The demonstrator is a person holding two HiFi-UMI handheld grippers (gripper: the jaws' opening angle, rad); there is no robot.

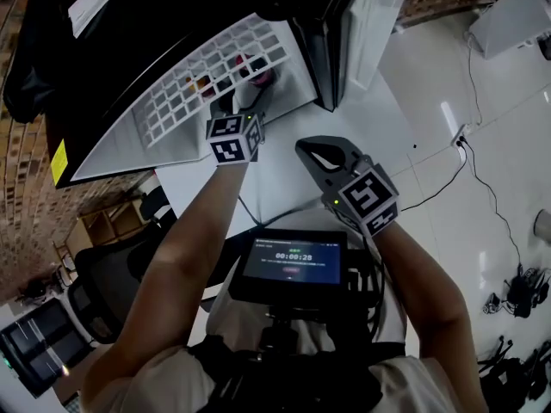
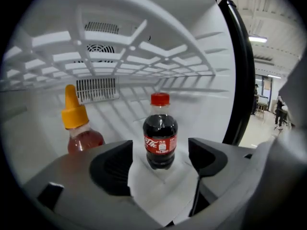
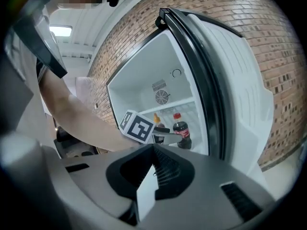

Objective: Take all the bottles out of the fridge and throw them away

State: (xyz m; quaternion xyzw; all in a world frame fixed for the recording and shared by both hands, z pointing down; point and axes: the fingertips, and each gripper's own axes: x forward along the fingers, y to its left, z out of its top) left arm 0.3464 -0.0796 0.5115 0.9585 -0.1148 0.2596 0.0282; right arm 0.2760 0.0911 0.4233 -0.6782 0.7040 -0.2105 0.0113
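Inside the small white fridge [image 2: 38, 128], the left gripper [image 2: 160, 150] reaches forward with its grey jaws spread wide and tipped a little downward. A cola bottle [image 2: 160, 128] stands upright on the fridge floor in the gap between them. Bare space shows on both sides, so neither pad presses on it. The bottle is clear plastic, rounded at the shoulder, filled with dark liquid, and it has a red cap and a red label band. To its left and slightly farther back stands a second bottle [image 2: 79, 133] of reddish liquid with a tall orange cone-shaped cap. It lies outside the jaws, partly hidden behind the left one. Above both runs a white grid shelf [image 2: 144, 56] of moulded bars, and a slotted vent [image 2: 96, 89] sits in the smooth back wall. In the head view the left forearm [image 1: 185, 248] stretches almost straight toward the opening, with the marker cube [image 1: 234, 138] at the wrist end. The right gripper [image 1: 323, 157] hangs back outside the fridge, aimed only slightly below level, on a bent right forearm [image 1: 422, 282]. Its ribbed jaws (matte grey, like the other pair) are pressed together with nothing between them. The fridge door [image 3: 230, 80] stands open beside a brick wall [image 3: 268, 32], its edge lined with a black seal.
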